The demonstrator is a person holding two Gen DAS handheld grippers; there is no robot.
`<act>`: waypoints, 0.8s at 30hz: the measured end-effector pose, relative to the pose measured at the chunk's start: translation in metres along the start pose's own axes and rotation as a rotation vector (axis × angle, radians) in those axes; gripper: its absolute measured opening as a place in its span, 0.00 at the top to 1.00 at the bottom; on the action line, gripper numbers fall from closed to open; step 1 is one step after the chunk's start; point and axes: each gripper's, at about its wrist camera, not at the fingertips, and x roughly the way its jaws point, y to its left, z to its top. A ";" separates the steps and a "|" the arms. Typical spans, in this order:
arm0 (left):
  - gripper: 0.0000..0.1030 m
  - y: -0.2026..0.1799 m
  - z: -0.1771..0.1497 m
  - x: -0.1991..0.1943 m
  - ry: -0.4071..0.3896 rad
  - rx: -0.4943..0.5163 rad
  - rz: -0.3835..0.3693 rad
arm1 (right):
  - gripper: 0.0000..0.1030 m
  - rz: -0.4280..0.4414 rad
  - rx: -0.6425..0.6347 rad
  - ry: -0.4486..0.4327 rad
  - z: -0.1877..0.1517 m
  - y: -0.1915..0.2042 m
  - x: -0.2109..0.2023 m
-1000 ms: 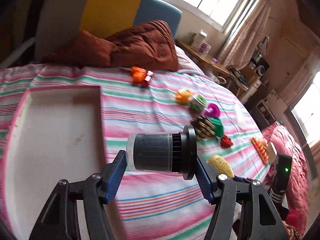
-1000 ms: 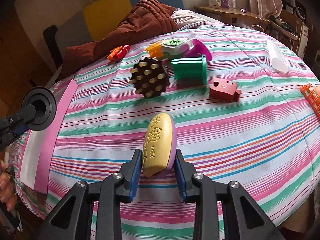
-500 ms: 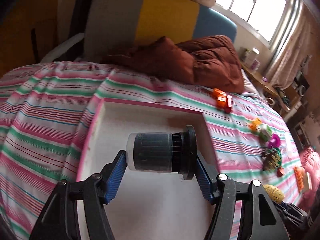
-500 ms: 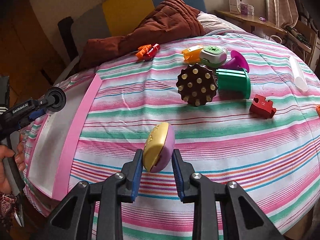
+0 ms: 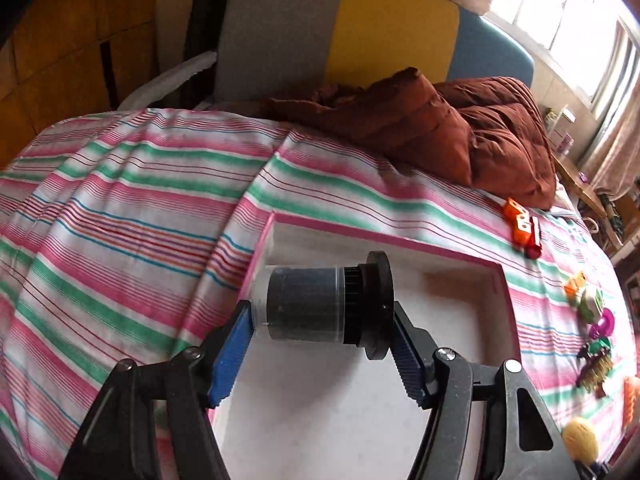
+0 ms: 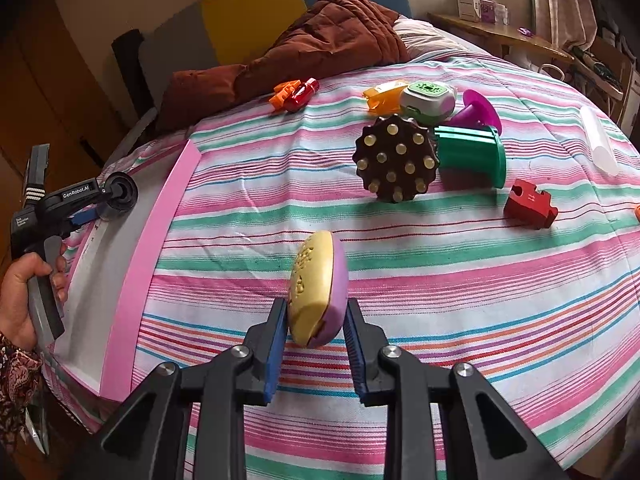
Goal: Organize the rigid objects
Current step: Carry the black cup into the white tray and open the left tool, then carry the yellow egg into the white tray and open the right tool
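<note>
Your left gripper [image 5: 322, 350] is clamped about half-wide on a dark cylindrical canister with a clear sleeve and a black flanged cap [image 5: 326, 306], held sideways, one blue pad on its clear end and the other against the cap's flange. Your left-wrist camera shows it hanging over the white floor of a shallow pink-rimmed tray [image 5: 472, 300] sunk into the pink, green and white striped bedspread [image 5: 120, 208]. Only this view takes in the tray's inside and far wall; the right-wrist camera catches just its pink edge, with your left hand [image 6: 24, 300] on the gripper handle beside it.

Your right gripper [image 6: 316, 338] has just been closing, and its jaws now stand nearly together, pinching the lower end of a yellow-and-lilac oval embossed soap-shaped piece [image 6: 318, 286], which stands on edge above the bedspread.

The right-wrist view alone lays out the remaining pieces clearly: an orange clip and red toy [image 6: 296, 90] near the brown quilt [image 6: 320, 44], then an orange piece [image 6: 382, 96], a white-and-green gadget [image 6: 428, 94], a purple funnel-like piece [image 6: 480, 110], a brown studded disc [image 6: 396, 158] touching a green flanged spool [image 6: 472, 156], a red puzzle-shaped block [image 6: 530, 202], and a clear tube [image 6: 598, 142] at far right. From the left wrist these are small blurs along the right edge.
</note>
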 end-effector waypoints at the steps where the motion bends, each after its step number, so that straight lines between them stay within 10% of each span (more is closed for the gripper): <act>1: 0.35 0.001 0.001 0.001 0.000 -0.003 -0.004 | 0.74 -0.002 0.004 0.005 -0.001 -0.001 0.002; 6: 0.31 0.001 0.004 -0.002 -0.008 -0.020 -0.008 | 0.71 0.019 0.016 0.020 -0.004 -0.006 0.002; 11: 0.03 0.004 -0.002 -0.035 -0.096 -0.067 -0.008 | 0.64 -0.015 -0.004 -0.012 0.000 -0.008 -0.007; 24: 0.00 0.028 -0.062 -0.093 -0.120 -0.154 -0.056 | 0.63 -0.072 -0.087 0.074 0.019 0.010 0.020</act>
